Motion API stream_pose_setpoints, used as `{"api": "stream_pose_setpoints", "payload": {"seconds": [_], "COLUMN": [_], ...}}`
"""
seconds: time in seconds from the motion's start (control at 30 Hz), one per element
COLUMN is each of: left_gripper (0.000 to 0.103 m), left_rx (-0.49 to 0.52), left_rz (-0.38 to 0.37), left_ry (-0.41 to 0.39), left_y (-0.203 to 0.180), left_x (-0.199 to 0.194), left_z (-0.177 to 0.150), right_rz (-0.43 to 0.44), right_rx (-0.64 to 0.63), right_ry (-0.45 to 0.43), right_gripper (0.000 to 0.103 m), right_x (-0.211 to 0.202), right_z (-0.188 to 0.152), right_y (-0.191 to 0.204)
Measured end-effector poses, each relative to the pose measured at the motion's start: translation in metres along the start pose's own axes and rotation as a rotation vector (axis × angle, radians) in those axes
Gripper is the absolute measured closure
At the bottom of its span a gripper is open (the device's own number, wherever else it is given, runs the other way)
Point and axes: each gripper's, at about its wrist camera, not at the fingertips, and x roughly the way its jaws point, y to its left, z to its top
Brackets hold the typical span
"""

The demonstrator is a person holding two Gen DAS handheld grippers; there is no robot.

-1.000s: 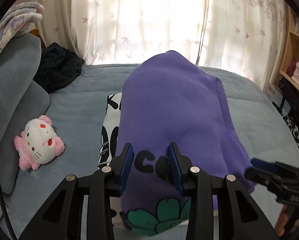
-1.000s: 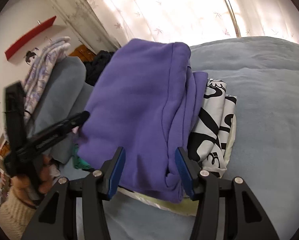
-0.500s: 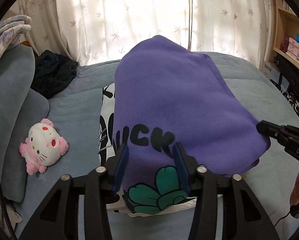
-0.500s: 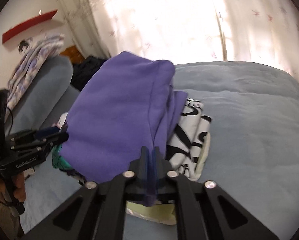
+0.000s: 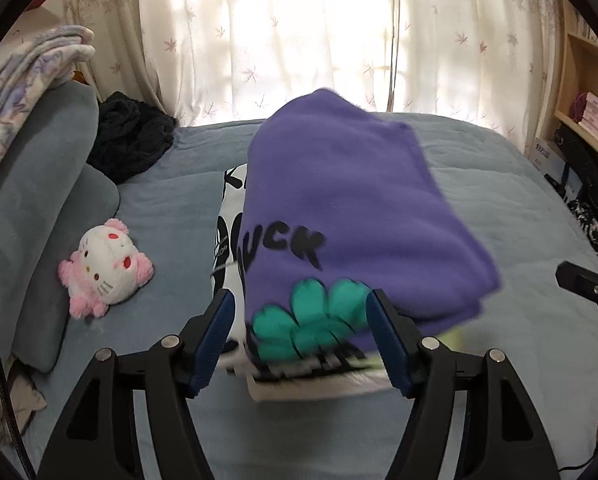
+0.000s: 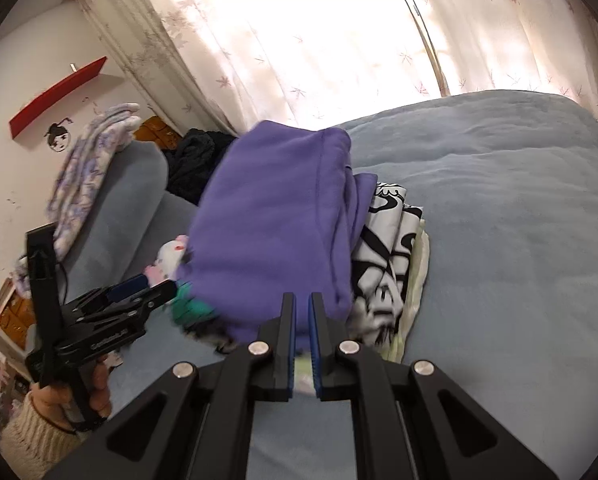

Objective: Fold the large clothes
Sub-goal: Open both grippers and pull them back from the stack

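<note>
The purple sweatshirt (image 5: 359, 208) lies folded on a stack near the middle of the bed (image 6: 519, 220) — soft, bulky fleece, best pinched at a folded edge — with the left gripper (image 5: 301, 336), jaws just widened, empty, and the right gripper (image 6: 302, 344) closed on nothing.

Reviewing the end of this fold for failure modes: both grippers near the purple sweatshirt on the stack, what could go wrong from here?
1. The purple sweatshirt bulges high and sits askew on the black-and-white garment, overhanging its near edge; it may slump or slide off.
2. The left gripper, jaws just opened, straddles the green print edge; pulling back could snag and drag it.
3. The right gripper is shut beside the stack's corner; a sideways move may nudge it.
</note>
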Motion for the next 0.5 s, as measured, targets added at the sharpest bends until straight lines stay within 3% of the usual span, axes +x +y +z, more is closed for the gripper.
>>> {"api": "stream_pose_setpoints", "payload": {"seconds": [0.13,0.5], "left_gripper": [0.029,0.027], "left_rx": [-0.015,-0.063], "left_rz": [-0.003,-0.059], "left_ry": [-0.018,-0.059], "left_y": [-0.017,-0.068], "left_x": [-0.056,-0.195], "left_z": [-0.02,-0.108], "right_rz": [0.001,-0.045], "right_rx": [-0.005,-0.067], "right_ry": [0.012,0.015], "right_gripper": [0.096,0.095], "right_x": [-0.055,-0.209], "right_z": [-0.014,-0.089], "right_y": [0.013,0.033]}}
